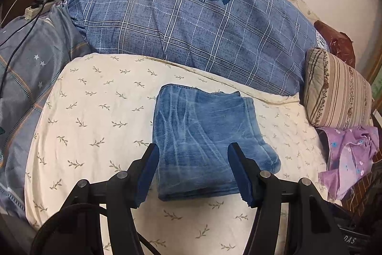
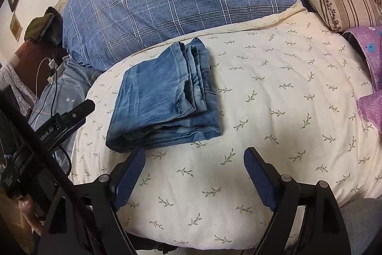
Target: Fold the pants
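Note:
The blue jeans lie folded into a compact rectangle on the cream leaf-print sheet. In the right wrist view the jeans sit left of centre, their stacked layers facing me. My left gripper is open and empty, its blue pads either side of the near part of the jeans, a little above them. It also shows in the right wrist view at the left. My right gripper is open and empty, over bare sheet just in front of the jeans.
A blue plaid duvet lies bunched behind the jeans. A striped pillow and a purple garment are at the right. A grey star-print cover, a power strip and cables are at the left.

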Available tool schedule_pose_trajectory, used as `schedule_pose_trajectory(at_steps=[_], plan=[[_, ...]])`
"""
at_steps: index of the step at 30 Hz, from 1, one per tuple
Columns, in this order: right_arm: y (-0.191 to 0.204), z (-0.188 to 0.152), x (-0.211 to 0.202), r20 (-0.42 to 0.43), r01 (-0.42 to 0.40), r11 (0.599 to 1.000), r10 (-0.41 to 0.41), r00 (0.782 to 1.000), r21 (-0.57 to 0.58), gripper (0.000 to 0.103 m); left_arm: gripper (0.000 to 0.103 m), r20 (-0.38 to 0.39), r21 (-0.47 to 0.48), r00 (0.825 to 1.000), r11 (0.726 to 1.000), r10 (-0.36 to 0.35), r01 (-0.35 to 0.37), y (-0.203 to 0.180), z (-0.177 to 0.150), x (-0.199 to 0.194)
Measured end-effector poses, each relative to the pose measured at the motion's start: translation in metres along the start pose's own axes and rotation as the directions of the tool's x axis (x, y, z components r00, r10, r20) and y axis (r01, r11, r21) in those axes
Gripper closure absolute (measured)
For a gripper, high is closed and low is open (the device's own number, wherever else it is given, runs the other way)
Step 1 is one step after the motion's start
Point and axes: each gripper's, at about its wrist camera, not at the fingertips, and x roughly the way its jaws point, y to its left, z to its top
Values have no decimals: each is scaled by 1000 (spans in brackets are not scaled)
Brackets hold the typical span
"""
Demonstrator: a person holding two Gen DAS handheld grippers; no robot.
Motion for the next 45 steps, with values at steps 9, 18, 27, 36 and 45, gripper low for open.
schedule_pose_trajectory(at_steps=[9, 18, 27, 36, 45], plan=[[-5, 4, 11, 4, -7, 1000, 8, 1000, -14, 17, 43, 19, 12, 1000, 1000, 10, -10, -2, -1, -1], [-15, 26, 17, 54, -74, 996, 77, 996, -50, 17, 42, 18, 13, 1000, 1000, 15, -15, 5, 15, 0], [-24, 114, 59, -2, -196, 980, 196, 981, -22, 9, 38, -118, -45, 993, 999, -27, 22, 20, 107, 57], [-39, 169, 164, -155, -246, 968, 251, 956, 49, 10, 39, -338, -202, 938, 979, -74, 5, 63, 121, 166], [-30, 161, 173, -200, -354, 933, 359, 912, 58, 18, 39, -338, -245, 932, 969, -130, 46, 71, 127, 191]])
